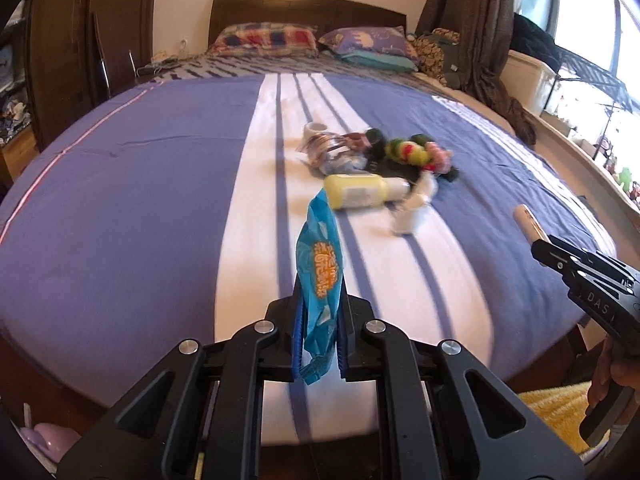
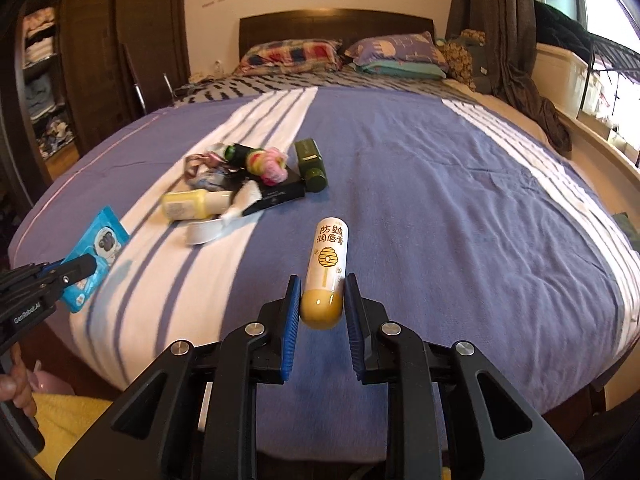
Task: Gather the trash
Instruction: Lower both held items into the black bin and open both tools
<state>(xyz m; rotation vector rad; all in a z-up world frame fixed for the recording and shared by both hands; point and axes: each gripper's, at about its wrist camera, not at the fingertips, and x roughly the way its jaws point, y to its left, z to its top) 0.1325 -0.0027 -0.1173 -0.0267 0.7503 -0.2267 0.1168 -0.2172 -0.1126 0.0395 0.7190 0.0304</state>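
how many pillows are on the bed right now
3. A plaid pillow lies left at the headboard, a purple pillow right of it, and a teal pillow under the purple one. More may be hidden.

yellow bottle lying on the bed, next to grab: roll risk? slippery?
The yellow bottle lies on its side with a rounded body, so a nudge would probably roll it, though the soft bedspread may damp that. Its smooth plastic looks somewhat slippery. It touches a white crumpled wrapper, which may drag along.

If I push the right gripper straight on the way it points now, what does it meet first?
Probably nothing but the purple bedspread: the right gripper, shut on the white-and-yellow lip-balm tube, points past the dark green bottle, which sits slightly left. Depth is unclear.
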